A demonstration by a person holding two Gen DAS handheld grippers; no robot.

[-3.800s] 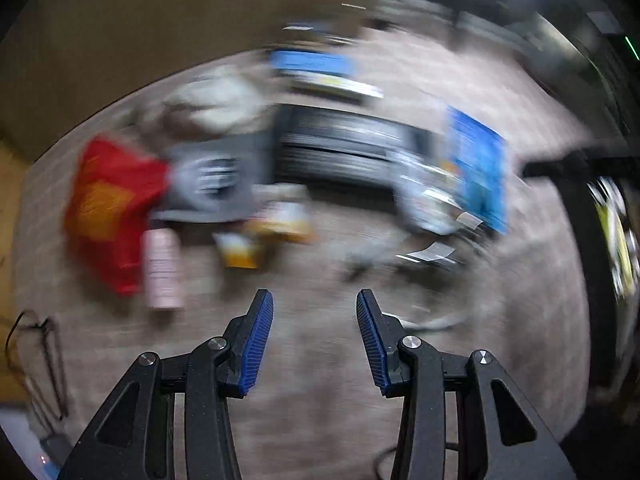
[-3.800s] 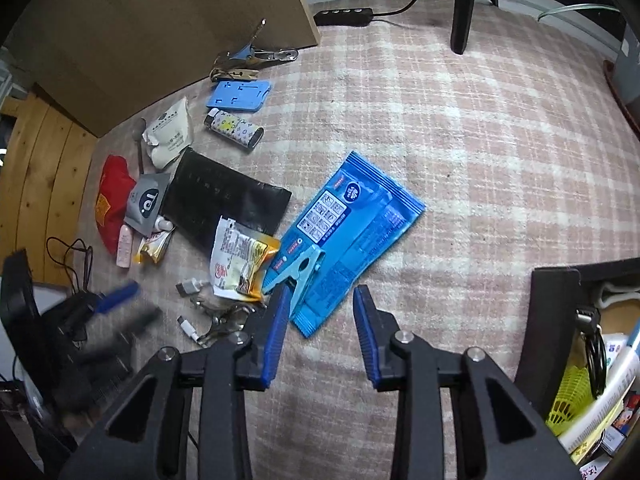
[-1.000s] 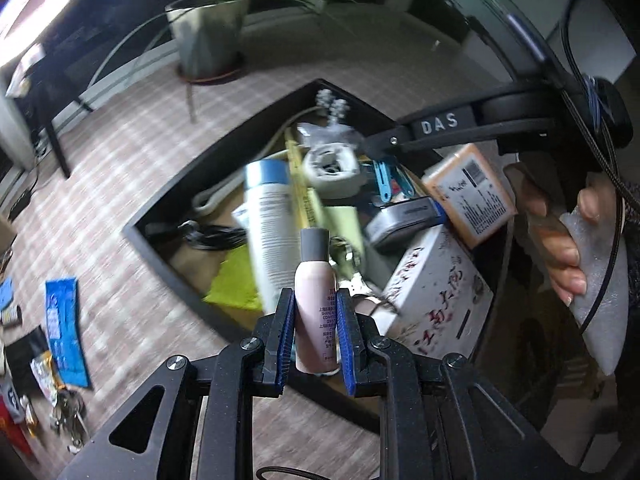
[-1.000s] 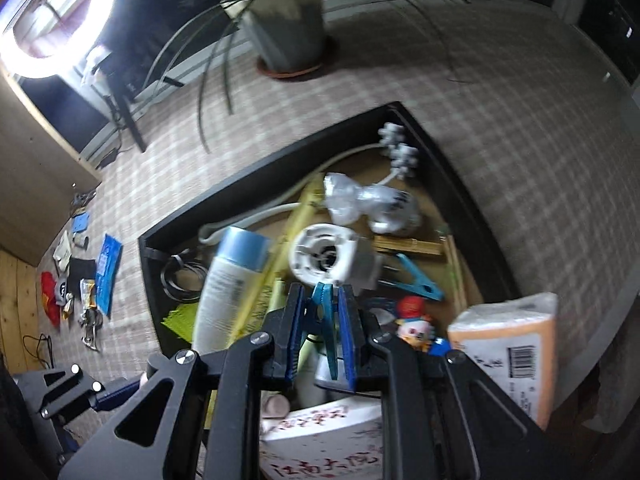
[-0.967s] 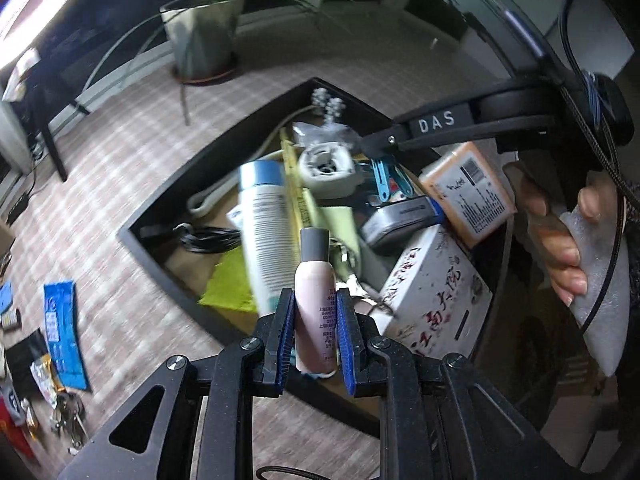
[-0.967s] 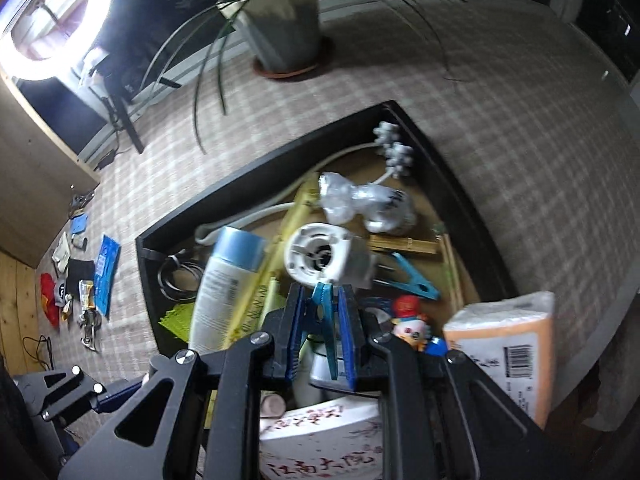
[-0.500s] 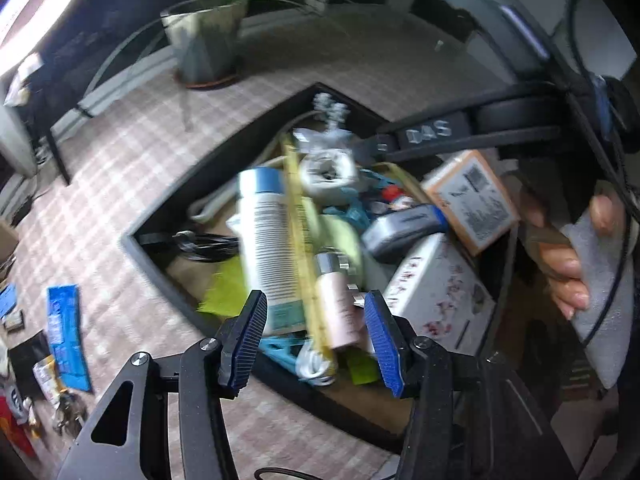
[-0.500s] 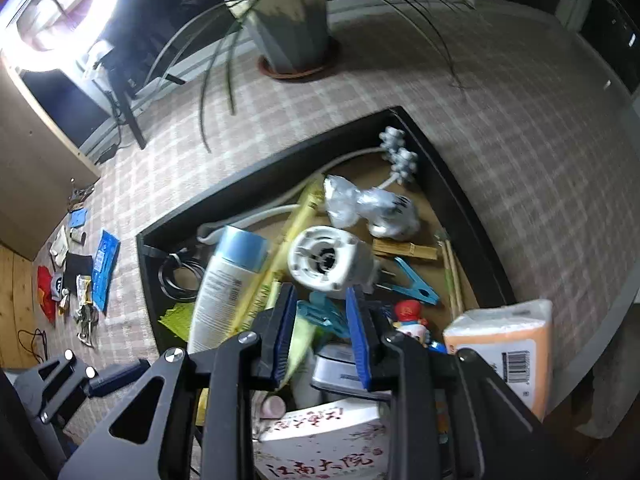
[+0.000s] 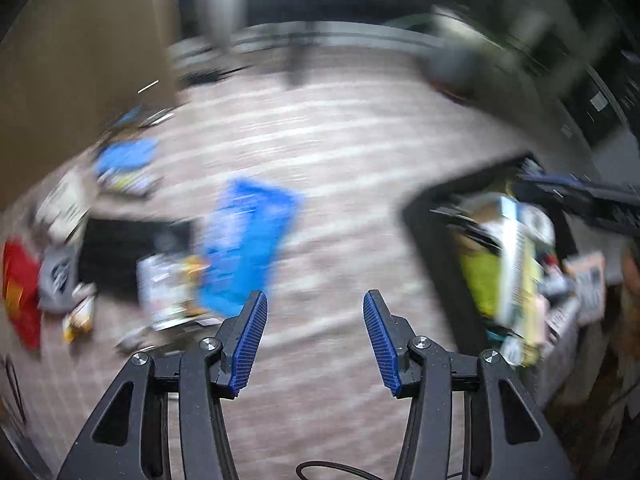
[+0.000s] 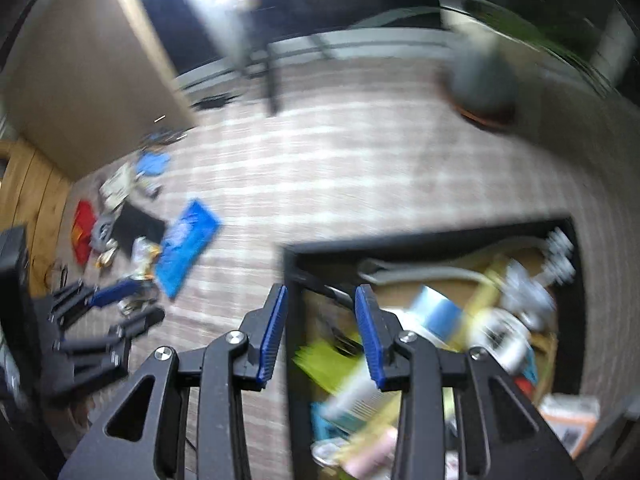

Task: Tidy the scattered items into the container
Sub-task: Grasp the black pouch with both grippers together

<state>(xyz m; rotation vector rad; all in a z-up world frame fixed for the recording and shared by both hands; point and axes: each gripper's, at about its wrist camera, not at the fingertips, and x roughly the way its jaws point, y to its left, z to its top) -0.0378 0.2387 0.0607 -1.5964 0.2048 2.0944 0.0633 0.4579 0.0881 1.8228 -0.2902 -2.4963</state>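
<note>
Both views are smeared by motion. My left gripper (image 9: 315, 320) hangs over bare checked carpet with nothing between its jaws, which are wide apart and closing slightly. A blue packet (image 9: 244, 248) lies just ahead of it to the left, among scattered pouches and wrappers (image 9: 120, 256). The black container (image 9: 432, 248) is off to the right, full of items. My right gripper (image 10: 320, 304) is over the container's left rim (image 10: 294, 280), jaws opening and empty. In the right wrist view the left gripper (image 10: 136, 304) shows at the left, near the blue packet (image 10: 186, 248).
A red pouch (image 9: 20, 292) and a black pouch (image 9: 120, 248) lie at the far left. A wooden panel (image 10: 92, 80) stands behind the pile. A plant pot (image 10: 480, 80) sits at the back right. A white-and-blue bottle (image 10: 436, 308) lies in the container.
The left gripper let go of the pink bottle and the right let go of the blue clip, both over the container. Both then swung left toward the scattered pile.
</note>
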